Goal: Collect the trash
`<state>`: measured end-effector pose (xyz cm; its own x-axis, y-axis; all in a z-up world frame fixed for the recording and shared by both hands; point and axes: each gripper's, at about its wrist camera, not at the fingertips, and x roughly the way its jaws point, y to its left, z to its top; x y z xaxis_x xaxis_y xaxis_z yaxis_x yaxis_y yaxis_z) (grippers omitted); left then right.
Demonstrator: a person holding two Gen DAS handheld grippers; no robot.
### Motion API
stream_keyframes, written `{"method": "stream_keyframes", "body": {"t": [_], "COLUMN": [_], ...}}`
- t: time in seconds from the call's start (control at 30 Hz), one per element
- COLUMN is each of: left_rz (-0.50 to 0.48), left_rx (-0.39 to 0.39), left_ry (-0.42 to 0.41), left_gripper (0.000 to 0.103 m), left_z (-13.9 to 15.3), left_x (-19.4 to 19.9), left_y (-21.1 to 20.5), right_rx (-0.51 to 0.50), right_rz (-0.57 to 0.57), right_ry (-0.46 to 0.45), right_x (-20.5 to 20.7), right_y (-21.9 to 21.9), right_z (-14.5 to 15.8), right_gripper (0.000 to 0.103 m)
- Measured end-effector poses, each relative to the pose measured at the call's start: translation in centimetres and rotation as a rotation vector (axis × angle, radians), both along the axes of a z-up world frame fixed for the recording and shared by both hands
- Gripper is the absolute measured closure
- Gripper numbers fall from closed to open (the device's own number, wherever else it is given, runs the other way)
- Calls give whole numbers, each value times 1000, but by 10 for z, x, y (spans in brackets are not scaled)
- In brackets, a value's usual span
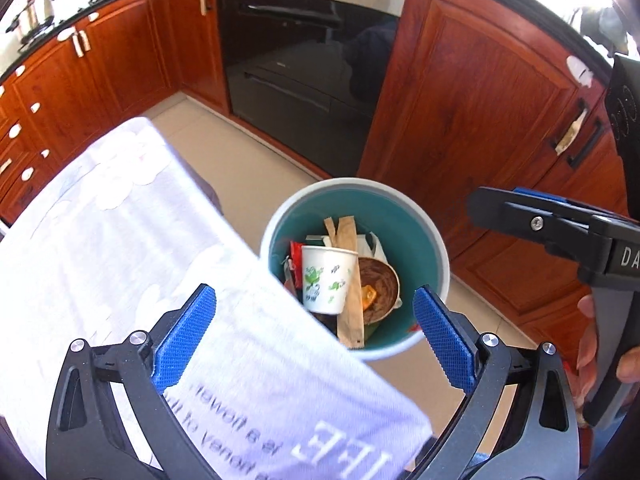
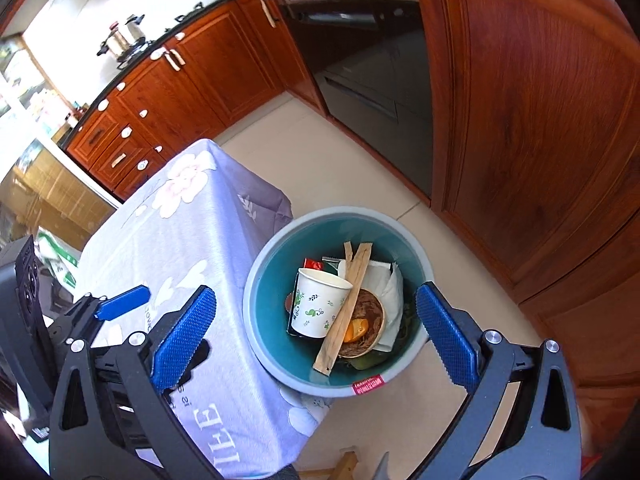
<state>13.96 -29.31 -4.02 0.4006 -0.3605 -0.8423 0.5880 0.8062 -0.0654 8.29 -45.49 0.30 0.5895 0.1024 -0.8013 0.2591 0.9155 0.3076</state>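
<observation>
A round bin with a teal inside (image 1: 420, 216) (image 2: 272, 292) stands on the floor beside the cloth-covered table. It holds a white paper cup with green print (image 1: 326, 280) (image 2: 320, 304), a brown paper bowl with orange peel (image 1: 380, 286) (image 2: 366, 320), brown paper sleeves (image 1: 348, 248) (image 2: 348, 300), white tissue (image 2: 394, 300) and a red wrapper (image 2: 313, 265). My left gripper (image 1: 316, 340) is open and empty above the bin's near rim. My right gripper (image 2: 316, 340) is open and empty above the bin. The right gripper also shows in the left wrist view (image 1: 520, 212), and the left gripper shows in the right wrist view (image 2: 120, 302).
The table with a lilac flowered cloth (image 1: 100, 240) (image 2: 180, 232) lies left of the bin. Red-brown kitchen cabinets (image 1: 472, 120) (image 2: 532, 120) and a black oven (image 1: 308, 72) stand behind. Beige floor tiles (image 1: 240, 160) lie between. Pots (image 2: 124, 38) sit on the hob.
</observation>
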Motion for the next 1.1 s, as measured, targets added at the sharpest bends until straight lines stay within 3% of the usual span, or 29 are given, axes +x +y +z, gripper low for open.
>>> {"method": "stream_keyframes", "body": {"t": [0.53,0.83,1.1], "left_rz": [135,142,159], "left_rx": [-75,-86,-83], "left_ry": [-89,-139,-165], "left_gripper": [4,4,4], "left_z": [54,65,67], "left_x": [-81,-119,-131], "left_y": [93,107,110], "right_rx": [-235,-313,-330], "right_rz": [30,26,41], "right_ry": [-37,-43,-32], "right_x": [-87,-131,-139], "right_y": [63,86,90], "right_z": [59,70,70], "right_gripper": [7,7,7]}}
